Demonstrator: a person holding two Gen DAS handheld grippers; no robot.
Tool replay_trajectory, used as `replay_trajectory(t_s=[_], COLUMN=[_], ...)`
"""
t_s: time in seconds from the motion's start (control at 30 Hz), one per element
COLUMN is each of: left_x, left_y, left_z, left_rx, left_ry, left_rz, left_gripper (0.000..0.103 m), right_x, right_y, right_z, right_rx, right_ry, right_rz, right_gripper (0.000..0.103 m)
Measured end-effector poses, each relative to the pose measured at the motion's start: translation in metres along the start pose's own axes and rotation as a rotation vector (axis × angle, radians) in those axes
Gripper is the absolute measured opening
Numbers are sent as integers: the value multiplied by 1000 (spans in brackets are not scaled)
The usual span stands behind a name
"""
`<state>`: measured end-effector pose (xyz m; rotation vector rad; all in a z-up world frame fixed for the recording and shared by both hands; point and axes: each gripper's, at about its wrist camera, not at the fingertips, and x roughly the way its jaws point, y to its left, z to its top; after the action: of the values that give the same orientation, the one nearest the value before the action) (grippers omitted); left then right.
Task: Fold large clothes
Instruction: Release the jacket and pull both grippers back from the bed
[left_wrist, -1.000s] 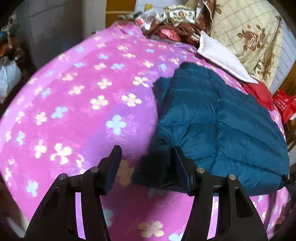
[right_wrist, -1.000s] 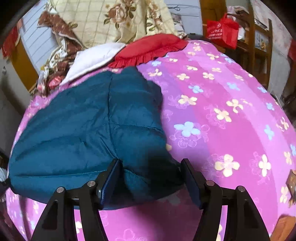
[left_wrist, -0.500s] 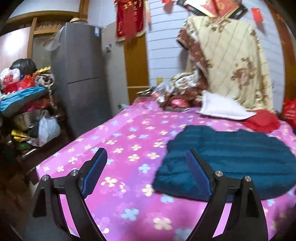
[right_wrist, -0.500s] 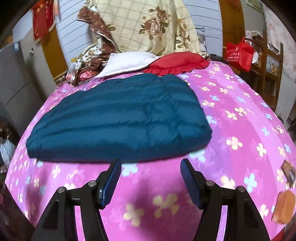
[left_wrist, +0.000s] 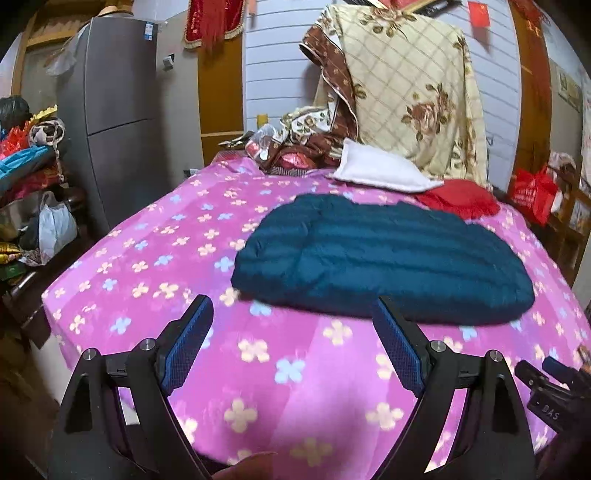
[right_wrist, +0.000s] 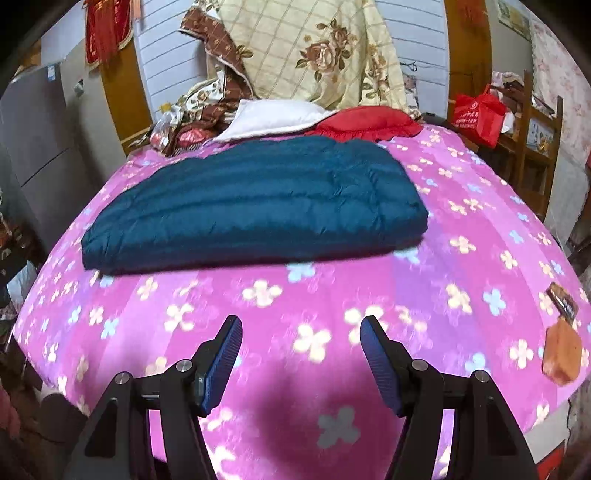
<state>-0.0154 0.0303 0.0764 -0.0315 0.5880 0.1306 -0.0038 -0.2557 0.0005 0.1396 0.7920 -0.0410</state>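
Note:
A dark teal quilted jacket (left_wrist: 376, 258) (right_wrist: 255, 203) lies folded flat on the pink flowered bed cover (left_wrist: 155, 266) (right_wrist: 461, 258). My left gripper (left_wrist: 293, 317) hangs open over the cover, well short of the jacket's near edge, with nothing between its blue pads. In the right wrist view my right gripper (right_wrist: 301, 334) is open too, above bare cover near the front of the bed, and holds nothing. The other gripper's body (left_wrist: 546, 391) shows at the lower right of the left wrist view.
A white pillow (left_wrist: 380, 171) and a red cushion (left_wrist: 458, 199) lie behind the jacket, under a hung floral quilt (left_wrist: 413, 85). A grey fridge (left_wrist: 110, 110) and cluttered shelves (left_wrist: 26, 192) stand left. A red bag (right_wrist: 476, 114) on wooden shelving is right. A brown tag (right_wrist: 561, 332) lies on the cover.
Both grippers let go of the jacket's near edge and drew back toward the front of the bed. The left jaws spread wider. The jacket now lies flat, away from both.

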Motion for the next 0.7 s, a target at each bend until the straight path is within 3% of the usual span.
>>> replay_trajectory(t_s=[0.23,0.4,0.7], left_x=[-24,-45,-57], left_y=[-13,-15,-23], left_z=[-24,-31,-41], left_rx=[53,55,72], left_ry=[-21,-57,13], left_rz=[-7,-54,-76], left_gripper=[88,88,93], right_x=[-20,-43,-66], right_y=[13,16,9], right_z=[-15,-21,-32], right_rx=[-42,-53,-19], right_ry=[-27,-81,-86], right_rz=[-29,-67,-103], right_gripper=[64,64,64])
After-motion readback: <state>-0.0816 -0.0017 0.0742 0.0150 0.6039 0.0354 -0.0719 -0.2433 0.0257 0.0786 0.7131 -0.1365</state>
